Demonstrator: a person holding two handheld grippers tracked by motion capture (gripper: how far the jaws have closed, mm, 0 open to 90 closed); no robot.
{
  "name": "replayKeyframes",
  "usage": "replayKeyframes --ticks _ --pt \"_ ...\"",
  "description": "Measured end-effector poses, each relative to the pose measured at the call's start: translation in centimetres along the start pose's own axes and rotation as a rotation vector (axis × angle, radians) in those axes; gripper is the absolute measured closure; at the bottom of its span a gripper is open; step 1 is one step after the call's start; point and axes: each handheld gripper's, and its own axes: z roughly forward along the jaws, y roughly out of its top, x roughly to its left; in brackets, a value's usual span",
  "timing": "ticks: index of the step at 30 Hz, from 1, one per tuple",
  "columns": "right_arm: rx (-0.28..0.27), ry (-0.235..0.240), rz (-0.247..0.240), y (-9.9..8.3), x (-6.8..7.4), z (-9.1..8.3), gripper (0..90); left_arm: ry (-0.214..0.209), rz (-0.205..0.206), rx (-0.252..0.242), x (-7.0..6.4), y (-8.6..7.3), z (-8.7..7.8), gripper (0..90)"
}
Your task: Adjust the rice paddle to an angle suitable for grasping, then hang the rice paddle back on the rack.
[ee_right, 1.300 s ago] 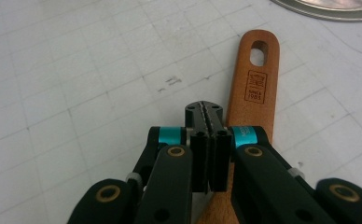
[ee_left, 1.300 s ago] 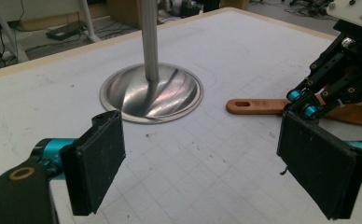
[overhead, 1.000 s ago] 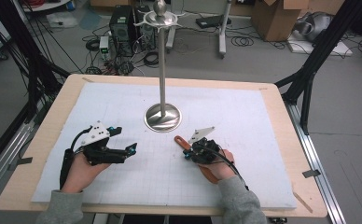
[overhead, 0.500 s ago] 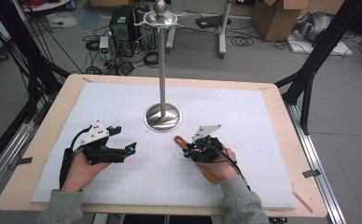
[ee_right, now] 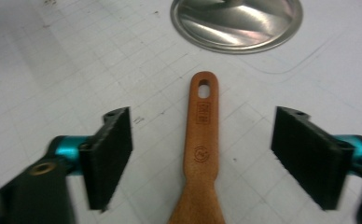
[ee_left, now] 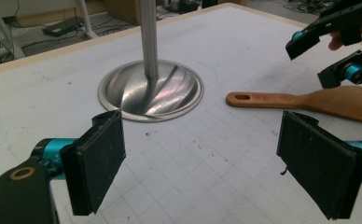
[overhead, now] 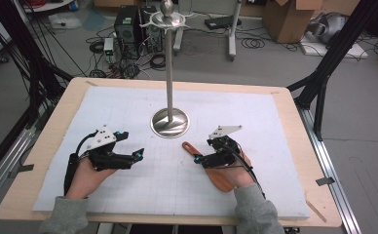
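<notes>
1. My right tongs (ee_right: 200, 158) stand wide, open mat on both sides of the wooden spatula (ee_right: 201, 140) handle.
2. At twelve o'clock the metal stand (overhead: 170, 122) and its pole block passage.
3. Bare bench (overhead: 143, 195) lies between my left tongs (overhead: 137, 155) and the spatula.

spatula blade: the wooden spatula (ee_right: 201, 140) is cut off by the lower edge between the right gripper (ee_right: 202, 158) pads (ee_right: 111, 154).
stamps: handle marks unreadable.

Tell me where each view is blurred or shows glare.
High view: even light, soft all over, mild sheen on the stand base. Left gripper view: bright streaks of glare on that base, spatula sharp. Right gripper view: right tongs smeared at the frame's lower corners, spatula handle readable.
</notes>
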Motion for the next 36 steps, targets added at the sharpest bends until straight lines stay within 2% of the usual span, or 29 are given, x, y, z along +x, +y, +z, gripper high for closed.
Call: replayKeyframes --ticks 3,12,18,23,27,36 --pt "-0.002 -0.023 -0.014 0.1 0.0 -0.6 10.9 -0.002 -0.001 0.001 0.0 0.0 0.1 15.6" --pt "0.016 -0.035 -0.041 0.3 0.2 -0.5 10.6 -0.001 0.0 -0.001 0.0 0.0 0.0 15.6" --pt "0.039 -0.042 -0.027 0.3 0.0 -0.4 10.5 0.007 0.001 -0.001 -0.1 -0.1 -0.2 15.8" --pt "0.08 -0.042 -0.014 0.2 0.0 0.2 10.2 0.009 -0.001 -0.011 -0.2 -0.1 -0.3 15.8" --pt "0.098 -0.053 -0.01 0.1 0.0 0.5 9.3 0.009 0.001 0.0 -0.2 -0.2 -0.3 15.9" --pt "0.152 -0.076 0.033 0.1 -0.2 1.3 9.4 0.006 0.004 0.003 -0.3 -0.3 -0.5 15.9"
